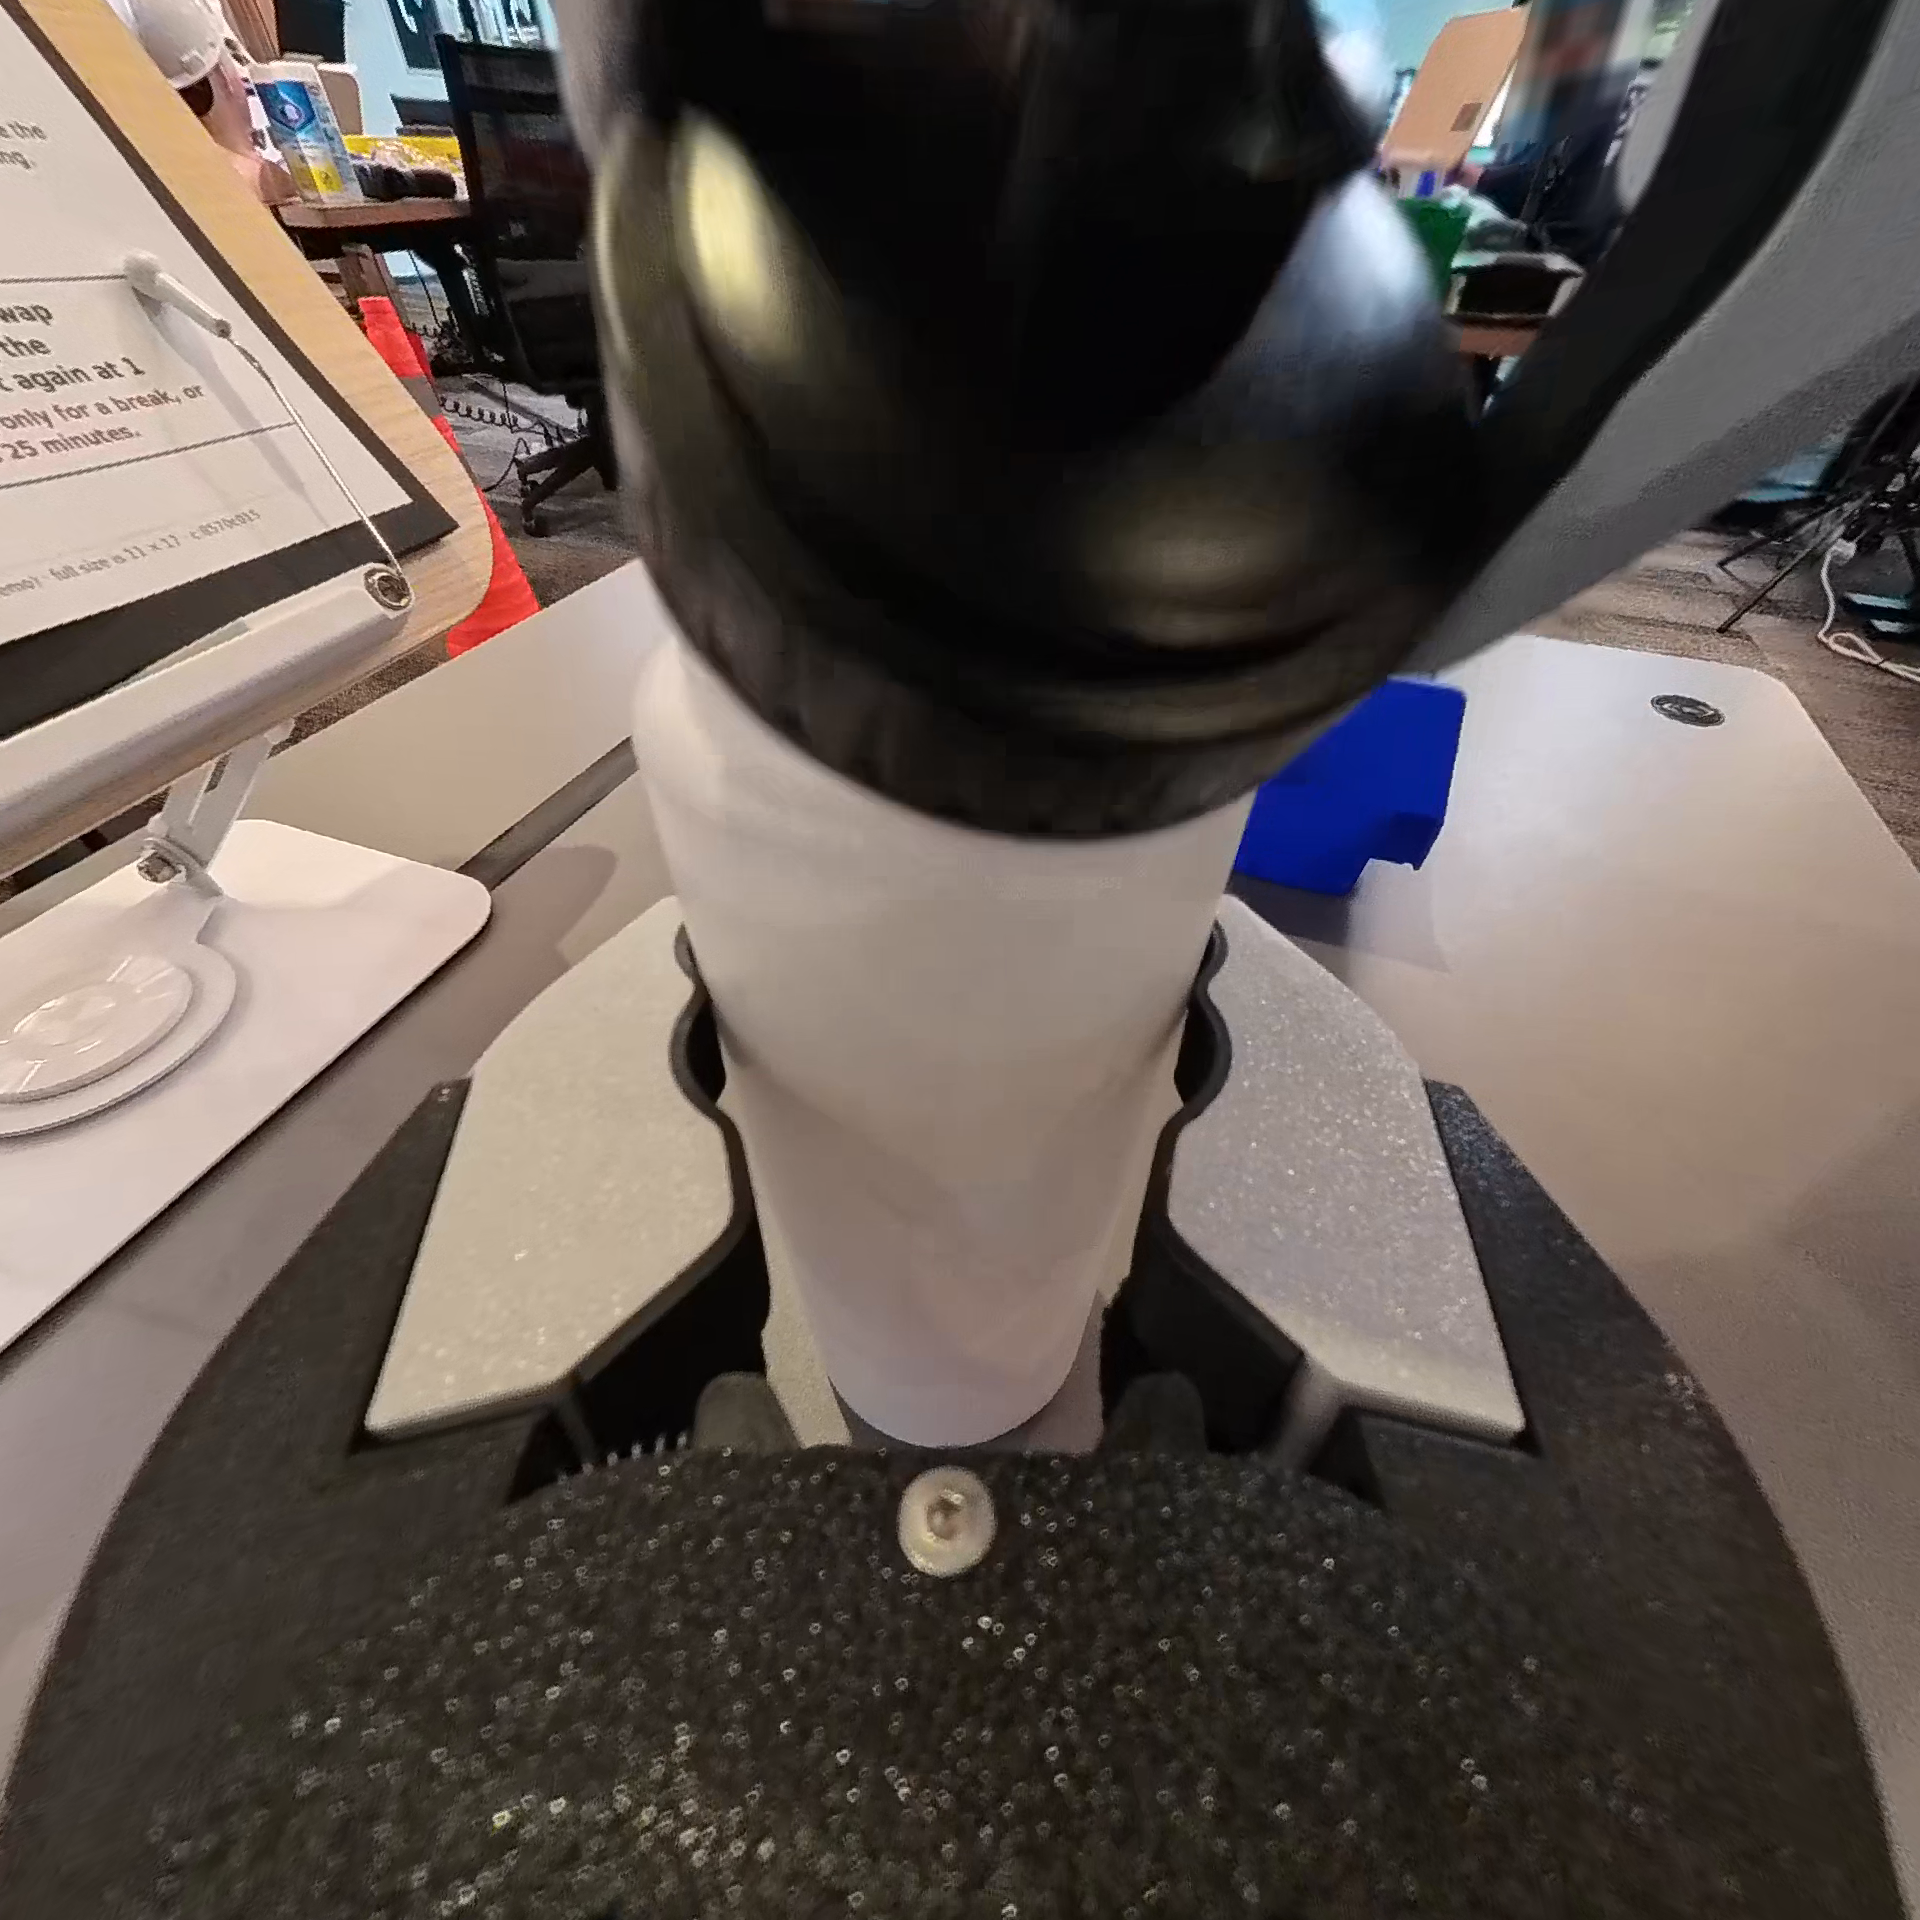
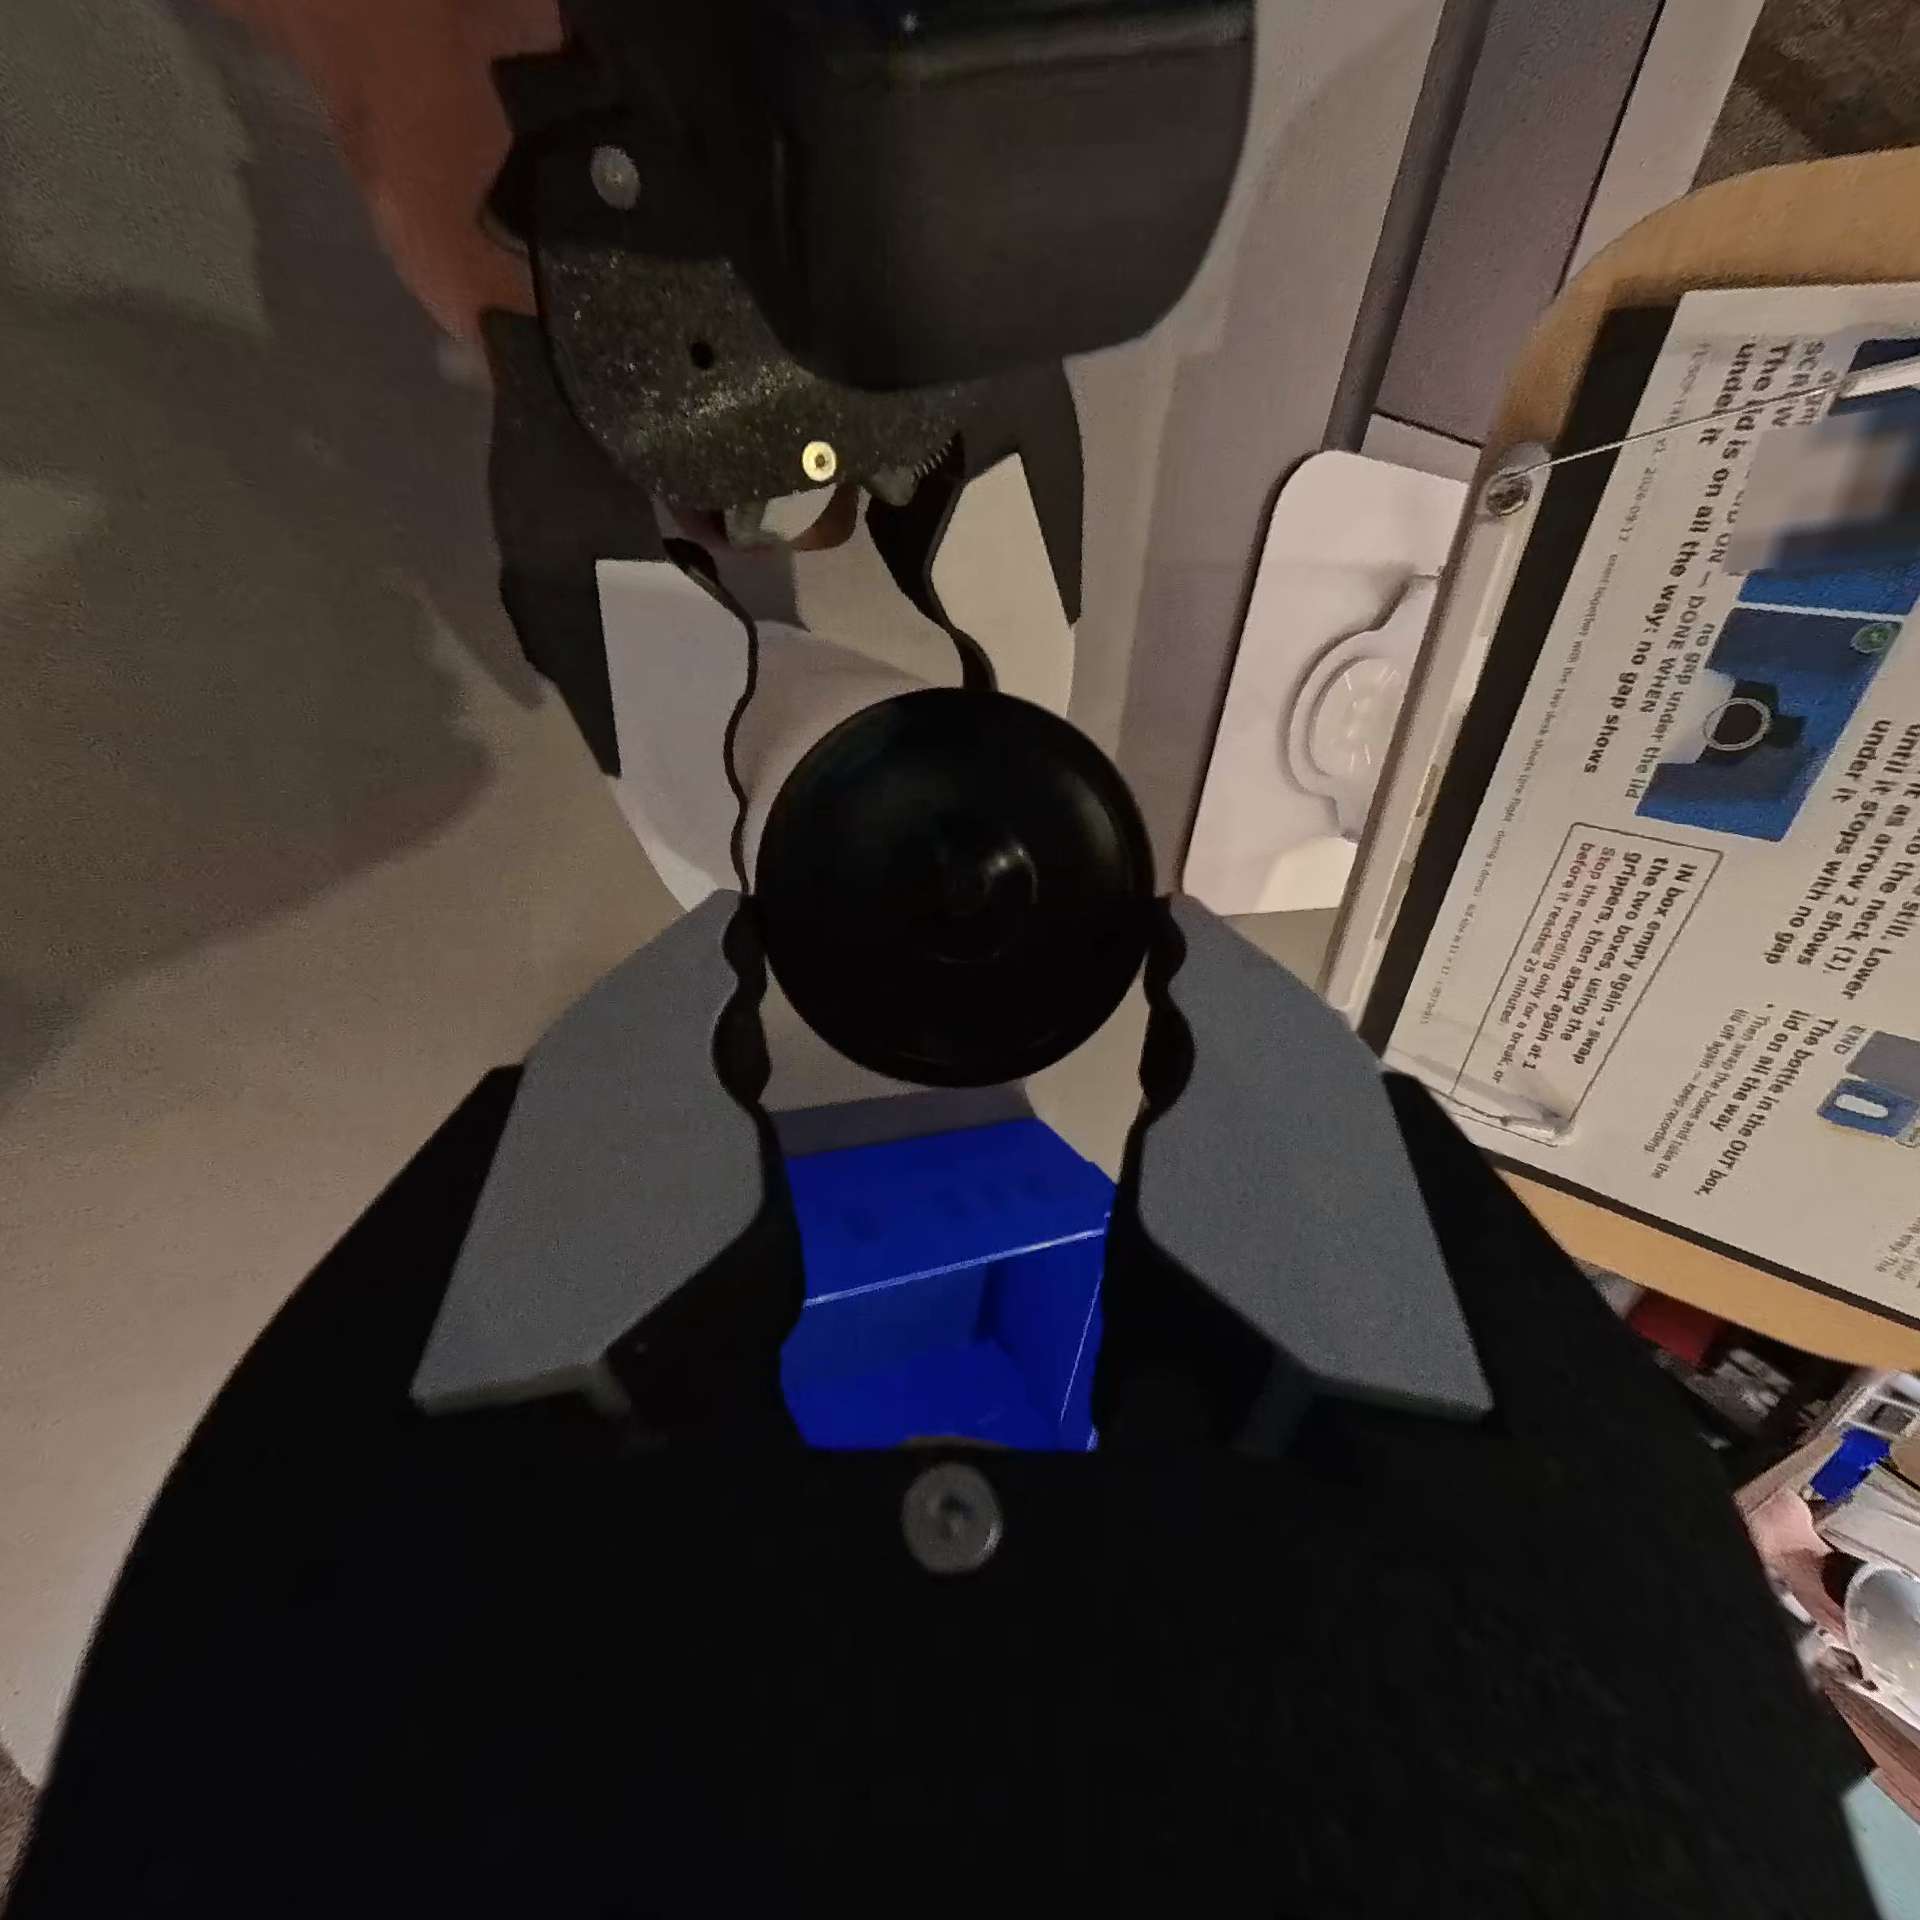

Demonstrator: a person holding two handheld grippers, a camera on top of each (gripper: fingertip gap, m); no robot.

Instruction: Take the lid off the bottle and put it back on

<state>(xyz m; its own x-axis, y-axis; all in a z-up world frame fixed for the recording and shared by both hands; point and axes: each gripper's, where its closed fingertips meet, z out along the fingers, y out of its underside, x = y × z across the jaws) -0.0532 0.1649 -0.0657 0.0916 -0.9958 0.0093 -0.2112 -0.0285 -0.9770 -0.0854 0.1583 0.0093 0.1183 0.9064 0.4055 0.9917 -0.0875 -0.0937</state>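
Observation:
A white bottle (image 1: 935, 1039) stands upright between the fingers of my left gripper (image 1: 951, 1018), whose pads press on its sides. A round black lid (image 1: 987, 468) sits on top of the bottle and looks blurred. In the right wrist view I look down on the lid (image 2: 951, 904). My right gripper (image 2: 953, 966) has a pad against the lid's rim on each side. The bottle's white body (image 2: 686, 727) shows behind the lid. The left gripper (image 2: 852, 665) shows at the top of that view, closed on the bottle. A grey finger of the right gripper (image 1: 1662, 364) shows at upper right in the left wrist view.
A blue block (image 1: 1351, 790) sits on the pale table just behind and right of the bottle, and it lies under the lid in the right wrist view (image 2: 935, 1278). A printed sheet on a tilted white stand (image 1: 156, 364) is to the left. An orange cone (image 1: 488, 561) stands beyond the table.

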